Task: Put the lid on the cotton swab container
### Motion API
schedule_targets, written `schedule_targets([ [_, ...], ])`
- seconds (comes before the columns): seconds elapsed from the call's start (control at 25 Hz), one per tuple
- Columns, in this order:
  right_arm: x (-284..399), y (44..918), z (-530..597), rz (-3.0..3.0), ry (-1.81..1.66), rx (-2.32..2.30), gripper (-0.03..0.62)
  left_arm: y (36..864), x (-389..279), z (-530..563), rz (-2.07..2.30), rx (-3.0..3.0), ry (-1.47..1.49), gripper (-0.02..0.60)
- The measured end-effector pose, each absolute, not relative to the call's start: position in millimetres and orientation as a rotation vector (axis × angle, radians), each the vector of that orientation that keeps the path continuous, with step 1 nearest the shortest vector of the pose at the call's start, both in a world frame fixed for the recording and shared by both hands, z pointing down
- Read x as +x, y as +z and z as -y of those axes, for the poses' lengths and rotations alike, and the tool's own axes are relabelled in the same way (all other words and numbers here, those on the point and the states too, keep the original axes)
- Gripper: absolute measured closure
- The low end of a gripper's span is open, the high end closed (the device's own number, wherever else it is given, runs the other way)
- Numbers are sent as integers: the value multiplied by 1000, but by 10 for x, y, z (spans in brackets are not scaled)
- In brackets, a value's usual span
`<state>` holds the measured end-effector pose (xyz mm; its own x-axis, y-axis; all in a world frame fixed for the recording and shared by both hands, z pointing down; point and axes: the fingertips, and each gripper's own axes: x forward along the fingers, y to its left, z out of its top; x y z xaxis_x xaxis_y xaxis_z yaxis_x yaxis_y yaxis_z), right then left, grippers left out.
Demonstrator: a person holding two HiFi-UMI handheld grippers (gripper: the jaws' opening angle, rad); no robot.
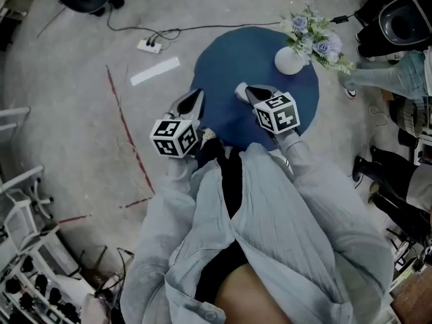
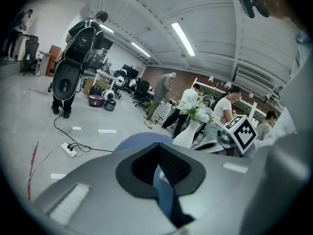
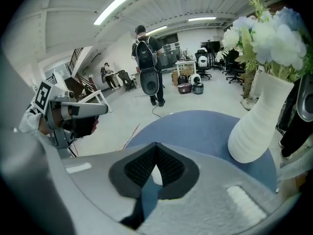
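No cotton swab container or lid can be told apart in any view. My left gripper (image 1: 198, 96) hangs over the left edge of the round blue table (image 1: 229, 56), jaws shut at the tips (image 2: 157, 147). My right gripper (image 1: 241, 89) is over the middle of the table, also shut (image 3: 156, 145). Below each closed tip, a small white patch shows through the gap against the blue top; I cannot tell what it is. In the left gripper view the right gripper's marker cube (image 2: 243, 132) is at the right.
A white vase (image 1: 289, 61) with pale flowers (image 1: 317, 36) stands at the table's far right (image 3: 254, 126). A power strip (image 1: 150, 44) and cable lie on the floor behind. Red tape lines (image 1: 125, 130) mark the floor at left. People stand at right (image 1: 385, 76).
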<state>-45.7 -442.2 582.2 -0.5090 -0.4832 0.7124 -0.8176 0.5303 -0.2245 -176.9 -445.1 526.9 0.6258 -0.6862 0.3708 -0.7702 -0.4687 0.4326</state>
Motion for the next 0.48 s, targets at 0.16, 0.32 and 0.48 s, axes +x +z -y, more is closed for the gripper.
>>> schedule_targets([
  [0.16, -449, 5597, 4460, 2259, 801, 1126, 592, 5148, -1786, 4511, 1117, 2332, 209, 568],
  [0.32, -386, 5325, 4506, 2314, 783, 1216, 592, 5011, -1776, 4599, 1080, 2384, 206, 568],
  [0.48, -354, 4991, 4542, 2362, 779, 1333, 592, 4839, -1810, 4678, 1044, 2419, 184, 568],
])
